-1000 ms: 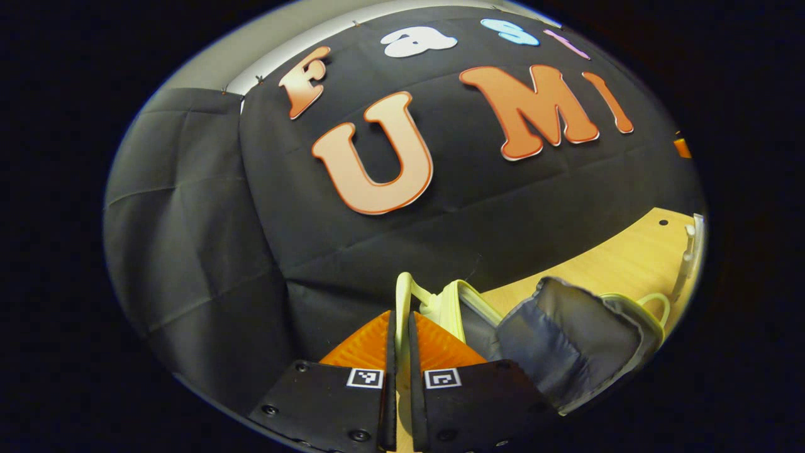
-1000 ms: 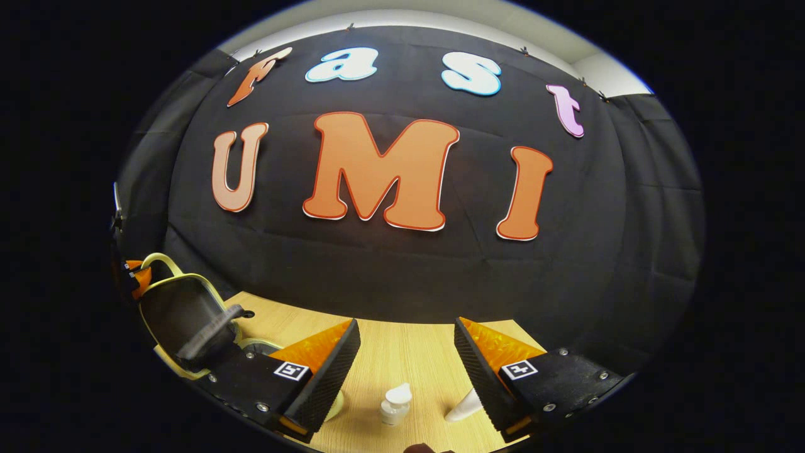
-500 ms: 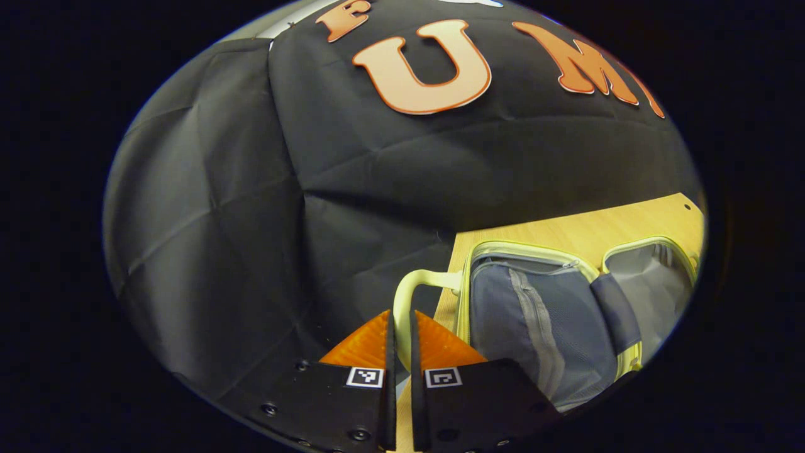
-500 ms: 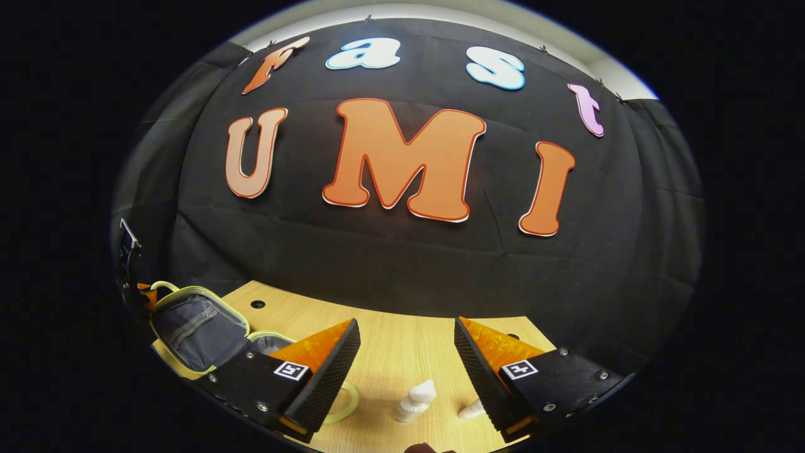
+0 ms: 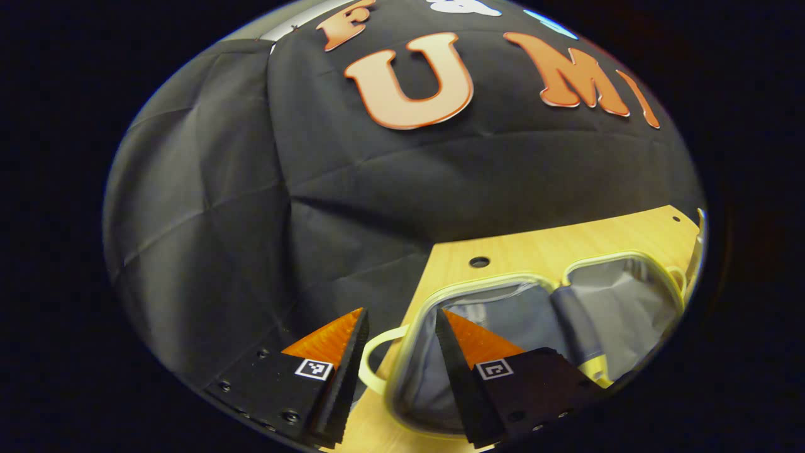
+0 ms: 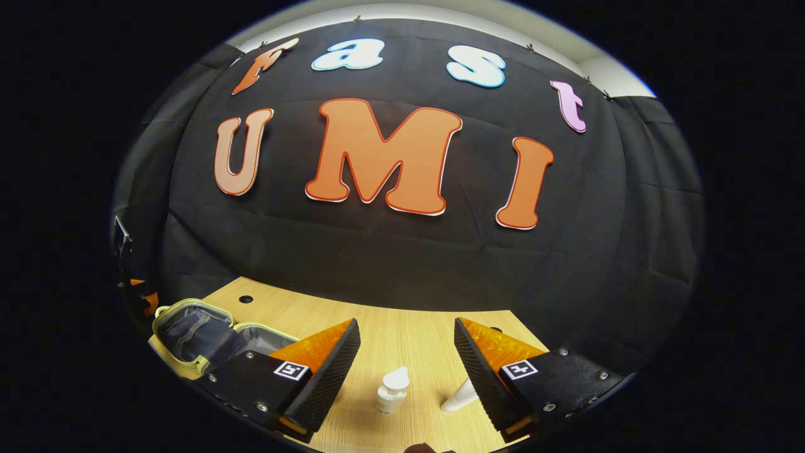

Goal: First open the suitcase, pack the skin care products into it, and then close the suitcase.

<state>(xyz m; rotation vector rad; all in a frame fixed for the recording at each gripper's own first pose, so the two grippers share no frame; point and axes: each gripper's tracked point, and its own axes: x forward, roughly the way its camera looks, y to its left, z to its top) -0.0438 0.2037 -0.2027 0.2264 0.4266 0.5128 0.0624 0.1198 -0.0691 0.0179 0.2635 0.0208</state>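
In the left gripper view, the left gripper point(image 5: 397, 371) hangs over the left end of the wooden table point(image 5: 541, 245) with its fingers spread and nothing between them. The left finger point(image 5: 344, 371) sits out past the table's left edge, over the black cloth wall; the right finger point(image 5: 454, 371) lies over the open suitcase point(image 5: 503, 308). The suitcase's pale yellow handle point(image 5: 371, 358) loops out at the table's left edge, in the gap between the fingers and touching neither. The suitcase lies flat, both halves open side by side, grey lining up, with a pale yellow rim; a darker grey band runs between the halves. Behind it a strip of bare wood reaches the back edge, with a round hole point(image 5: 479, 262) near the back left corner.

In the right gripper view, the suitcase point(image 6: 195, 327) rests at the table's left end, its far half close to the left edge, and the other gripper point(image 6: 135, 296) shows partly at the far left beside it. The right gripper point(image 6: 405, 365) hovers over the table's middle, fingers wide apart and empty. Between them, near the front edge, stands a small white bottle point(image 6: 391, 393) upright. Just right of it a white tube point(image 6: 459, 397) lies tilted, partly hidden by the right finger point(image 6: 481, 371). Bare wood runs from the bottle back to the wall.
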